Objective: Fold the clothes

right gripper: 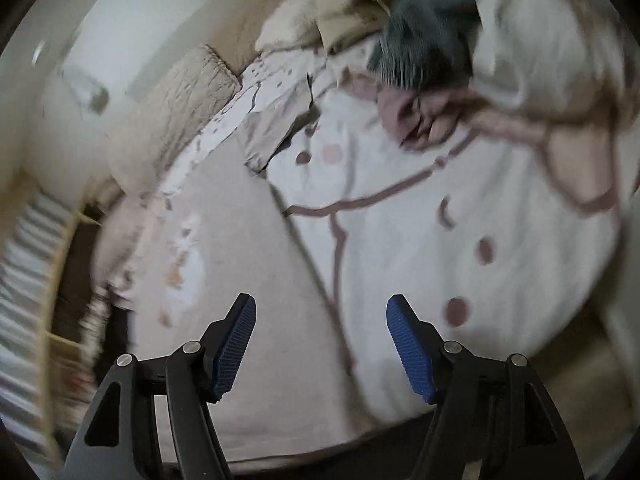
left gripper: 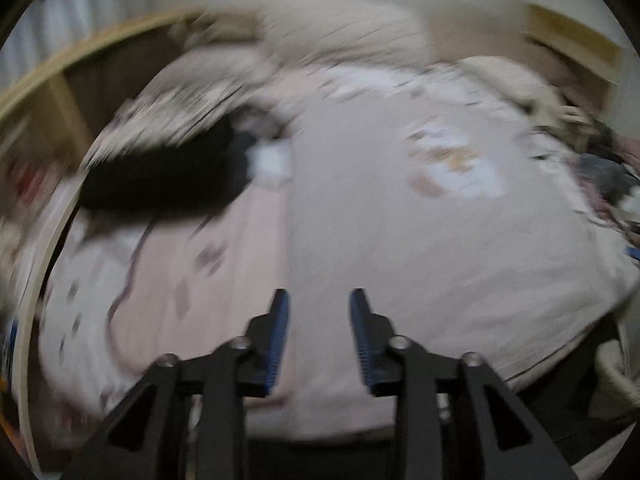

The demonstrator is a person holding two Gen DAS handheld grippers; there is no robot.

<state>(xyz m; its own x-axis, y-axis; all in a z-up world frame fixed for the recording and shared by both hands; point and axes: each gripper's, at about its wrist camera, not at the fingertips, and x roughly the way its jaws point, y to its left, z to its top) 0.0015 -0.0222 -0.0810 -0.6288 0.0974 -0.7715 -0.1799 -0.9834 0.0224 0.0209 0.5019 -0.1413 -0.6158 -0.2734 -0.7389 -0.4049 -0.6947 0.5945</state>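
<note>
garment (left gripper: 400,240) lying flat on bed (left gripper: 140,300), dark clothes (left gripper: 160,184) sitting to its left, clothes pile (right gripper: 460,60) sitting behind on the right.

No legible text, label, brand, number or sign in either wrist view. Both views motion-blurred. Pale printed patch on the beige garment (left gripper: 452,160) too smeared to read; marks on the white spotted fabric (right gripper: 460,240) pattern only, not lettering.

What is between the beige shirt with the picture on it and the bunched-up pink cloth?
In the right wrist view, a white garment with pink trim and dots lies between the beige shirt and the bunched pink cloth.
</note>
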